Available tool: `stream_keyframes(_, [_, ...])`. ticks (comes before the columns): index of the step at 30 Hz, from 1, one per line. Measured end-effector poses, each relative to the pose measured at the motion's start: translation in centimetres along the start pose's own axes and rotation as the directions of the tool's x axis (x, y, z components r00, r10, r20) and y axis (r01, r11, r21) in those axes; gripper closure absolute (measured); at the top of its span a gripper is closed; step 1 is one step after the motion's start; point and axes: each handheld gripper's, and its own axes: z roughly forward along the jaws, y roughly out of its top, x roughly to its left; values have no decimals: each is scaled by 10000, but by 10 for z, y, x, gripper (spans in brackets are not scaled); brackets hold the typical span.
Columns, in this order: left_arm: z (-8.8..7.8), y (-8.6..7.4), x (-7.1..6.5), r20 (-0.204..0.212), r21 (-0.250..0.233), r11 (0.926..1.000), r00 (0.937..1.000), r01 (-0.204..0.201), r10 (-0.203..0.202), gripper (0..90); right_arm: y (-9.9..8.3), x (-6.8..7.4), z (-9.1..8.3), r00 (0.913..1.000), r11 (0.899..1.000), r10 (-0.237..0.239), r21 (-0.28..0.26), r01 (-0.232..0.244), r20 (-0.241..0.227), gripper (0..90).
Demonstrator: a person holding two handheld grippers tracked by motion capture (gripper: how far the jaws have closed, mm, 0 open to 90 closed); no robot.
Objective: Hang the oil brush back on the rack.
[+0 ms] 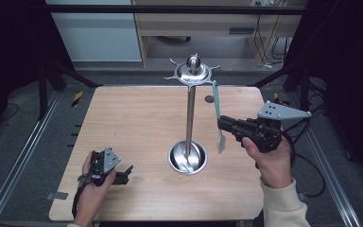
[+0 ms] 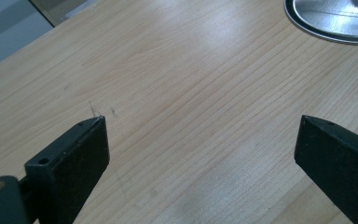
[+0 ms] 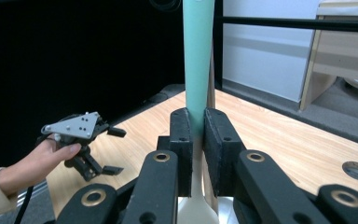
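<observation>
High view first: we see our right gripper (image 1: 223,124) clamped on a spatula (image 1: 218,118) with a teal handle and a pale blade, held upright above the wooden table (image 1: 132,123), just beside the steel stand (image 1: 189,109). That stand's pole rises from a round steel dish (image 1: 187,158), which holds nothing but the pole's foot. Our left gripper (image 1: 125,174) rests near the table's front left, jaws wide apart over bare wood.
</observation>
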Motion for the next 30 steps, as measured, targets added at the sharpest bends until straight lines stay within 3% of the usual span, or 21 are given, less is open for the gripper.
stream_keyframes(16, [1,0,-2,28,9,10000,10000,-38,38,27,-12,1,17,10000,9966,31,-828,-36,-55,823])
stream_keyframes(30, [0,0,-1,30,15,10000,10000,-26,26,27,-14,2,20,9999,9952,94,-972,-97,-37,823])
